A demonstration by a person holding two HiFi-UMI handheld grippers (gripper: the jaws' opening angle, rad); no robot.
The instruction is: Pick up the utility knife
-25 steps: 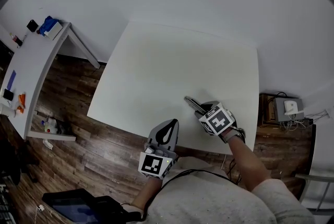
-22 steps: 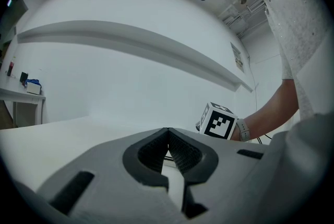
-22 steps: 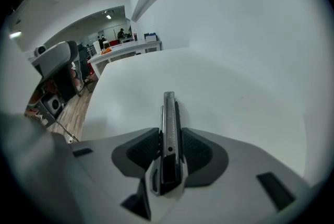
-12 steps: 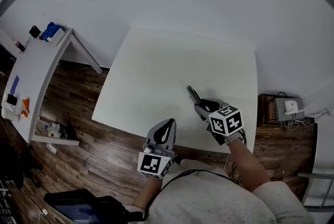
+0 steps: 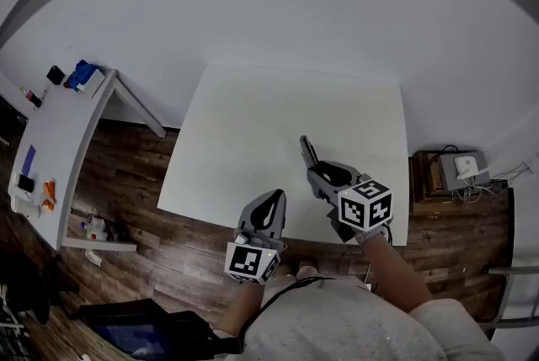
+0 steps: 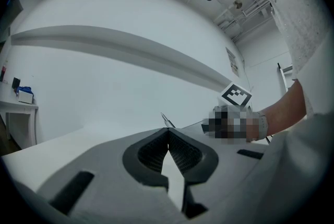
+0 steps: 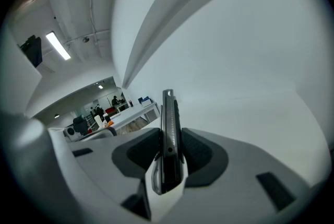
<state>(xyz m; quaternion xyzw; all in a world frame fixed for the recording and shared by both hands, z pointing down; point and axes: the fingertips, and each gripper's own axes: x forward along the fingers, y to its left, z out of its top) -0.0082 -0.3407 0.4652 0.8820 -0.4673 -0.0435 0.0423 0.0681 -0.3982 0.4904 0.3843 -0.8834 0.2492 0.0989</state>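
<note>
- Right claw [image 5: 321,172] grips the utility knife [image 7: 168,134] edge-on, its length sticking out ahead.
- Knife looks clear of the white surface [image 5: 253,115]; the pickup seems done.
- Left claw [image 6: 167,137] is pinched together, empty and idle.

I see the utility knife [image 5: 307,151] jutting forward from my right claw [image 5: 319,173], over the table [image 5: 253,124]; my left claw [image 5: 274,200] sits to its left.
</note>
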